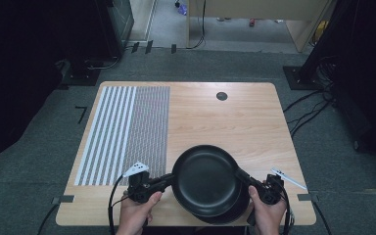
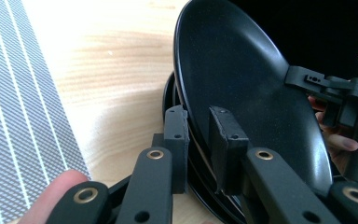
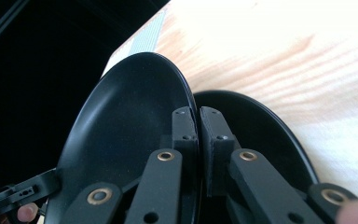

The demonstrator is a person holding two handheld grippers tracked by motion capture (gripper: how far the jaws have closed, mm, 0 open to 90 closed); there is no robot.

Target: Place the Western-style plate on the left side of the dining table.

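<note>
Nearest the high camera, two hands come in from the bottom edge, each working a hand-held gripper on opposite sides of a black plate.

Largest is the tabletop, pale wood with a striped and meshed mat on its left half, well apart from the work. At the near edge sits a stack of black plates, and the top plate is tilted up off it, its far rim raised. I judge it is being peeled off the stack, and gripping both sides keeps the slick dish level and stops it swinging.

The left hand-held gripper has its jaws nearly closed, the two pads pinching the top plate's rim, one above, one beneath. The right hand-held gripper is clamped tight on the opposite rim, the pads almost meeting across the thin edge.
</note>
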